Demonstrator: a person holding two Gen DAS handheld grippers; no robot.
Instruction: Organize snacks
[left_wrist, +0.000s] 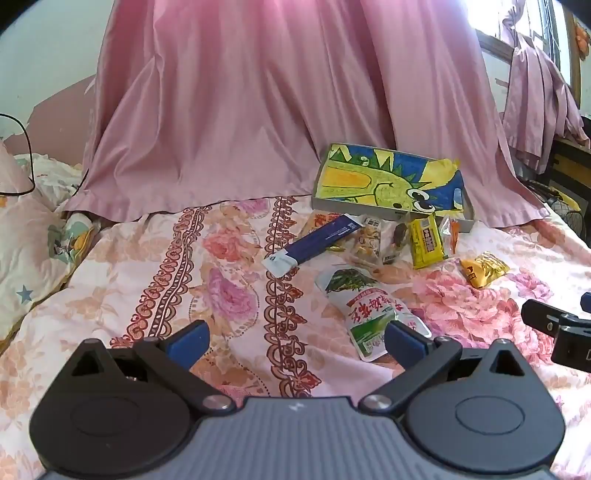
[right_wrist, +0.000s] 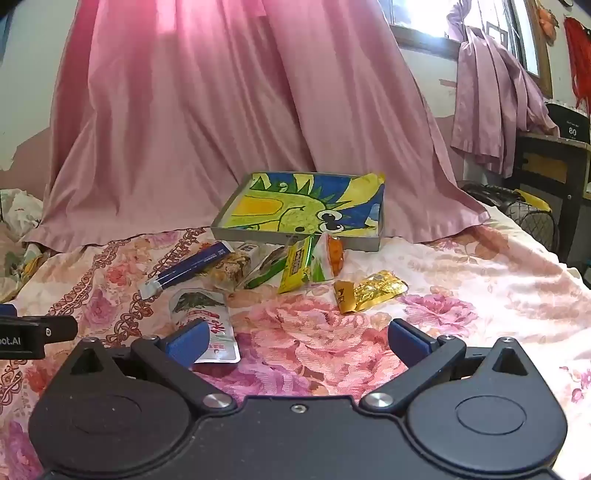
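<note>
While I've got both hands hovering over the bed (right_wrist: 480, 280), the left gripper (left_wrist: 295, 341) and right gripper (right_wrist: 295, 341) are spread wide with nothing in them. The snacks (right_wrist: 258, 269) sit in a loose pile ahead of both. The green-and-white pouch (left_wrist: 369, 310) lies just past my left gripper's right finger, the gold packet (right_wrist: 369, 291) is straight ahead of the right one, and the dinosaur tray (right_wrist: 295, 236) is behind the pile.
</note>
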